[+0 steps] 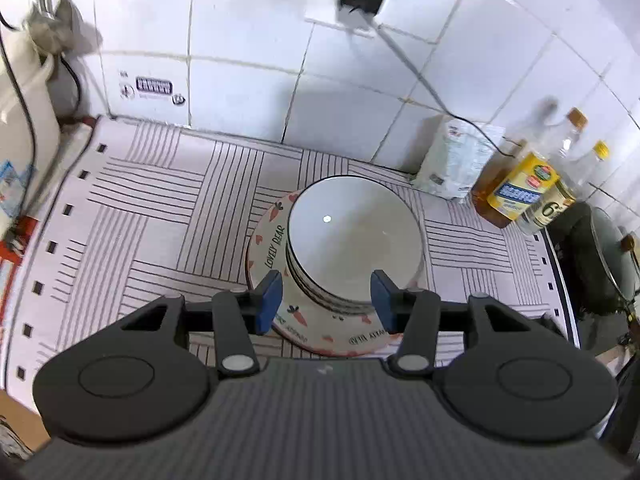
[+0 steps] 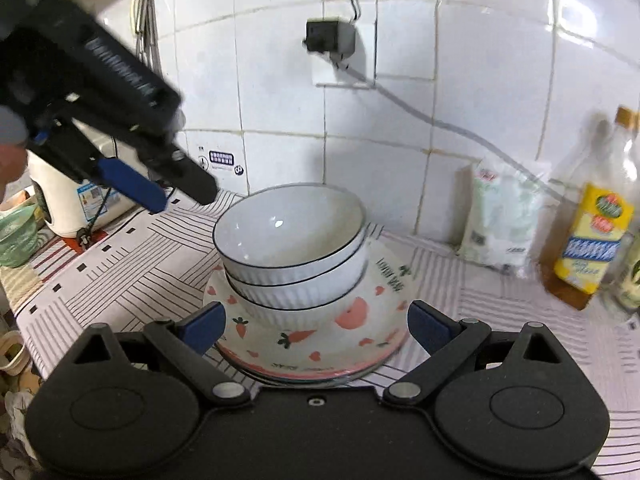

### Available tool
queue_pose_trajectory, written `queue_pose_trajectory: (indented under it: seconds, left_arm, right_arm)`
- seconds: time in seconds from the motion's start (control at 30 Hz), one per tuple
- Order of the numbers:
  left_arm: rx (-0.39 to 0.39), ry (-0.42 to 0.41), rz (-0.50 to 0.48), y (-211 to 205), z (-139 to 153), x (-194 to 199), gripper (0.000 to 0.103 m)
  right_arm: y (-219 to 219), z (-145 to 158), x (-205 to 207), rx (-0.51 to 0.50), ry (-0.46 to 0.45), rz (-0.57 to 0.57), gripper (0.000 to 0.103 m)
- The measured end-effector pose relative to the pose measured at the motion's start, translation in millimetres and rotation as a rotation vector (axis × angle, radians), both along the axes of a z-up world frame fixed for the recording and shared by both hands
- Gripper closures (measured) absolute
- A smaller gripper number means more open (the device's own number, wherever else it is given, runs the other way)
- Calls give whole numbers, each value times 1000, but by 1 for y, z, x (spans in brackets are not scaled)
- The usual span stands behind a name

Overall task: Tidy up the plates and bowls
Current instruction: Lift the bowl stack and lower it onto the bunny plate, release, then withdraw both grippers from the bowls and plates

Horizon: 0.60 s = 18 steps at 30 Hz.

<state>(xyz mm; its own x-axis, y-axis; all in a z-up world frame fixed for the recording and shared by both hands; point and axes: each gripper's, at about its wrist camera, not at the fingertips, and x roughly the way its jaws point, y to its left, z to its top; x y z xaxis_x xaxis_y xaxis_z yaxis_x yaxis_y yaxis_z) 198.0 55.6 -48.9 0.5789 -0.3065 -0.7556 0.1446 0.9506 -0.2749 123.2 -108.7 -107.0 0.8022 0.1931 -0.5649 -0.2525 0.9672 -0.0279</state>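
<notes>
Three white ribbed ceramic bowls with thin dark rims [image 2: 294, 256] sit nested one inside another, and the nest stands on a stack of round white plates printed with pink carrots and hearts [image 2: 316, 340]. At least two plates show at the stack's near edge; an exact count cannot be made. The stack rests on a surface covered by a white mat with dark line blocks [image 1: 160, 208], close to the white tiled wall [image 1: 248, 20].

The left tool [image 1: 326, 300] hangs above the near edge of the stack with its blue pads apart and nothing between them. From the right wrist view it appears raised at the upper left [image 2: 160, 194], clear of the crockery. The right tool [image 2: 316, 328] also has its two fingers spread wide, one on each side of the plate stack, touching neither plates nor bowls.

To the right stand a pale plastic bag [image 2: 500, 224] and three clear bottles with yellow caps [image 1: 532, 184]. A black plug adapter [image 2: 330, 36] sits in the wall socket.
</notes>
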Motion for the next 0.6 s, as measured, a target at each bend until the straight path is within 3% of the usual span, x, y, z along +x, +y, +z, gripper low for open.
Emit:
queue_pose_trajectory:
  seconds: [0.13,0.4,0.6]
  left_arm:
    - [17,-19,8,-4,17,-29,53]
    - [33,-30,2,12,41,-72,48]
    - [86,-49,-13,27,53,-96,41]
  right_arm:
    - [-11,22,-14,6,28,-4,4]
    - [-21,56,-36,53,90,-166,4]
    - [-10,75,-57,25,127,-246,4]
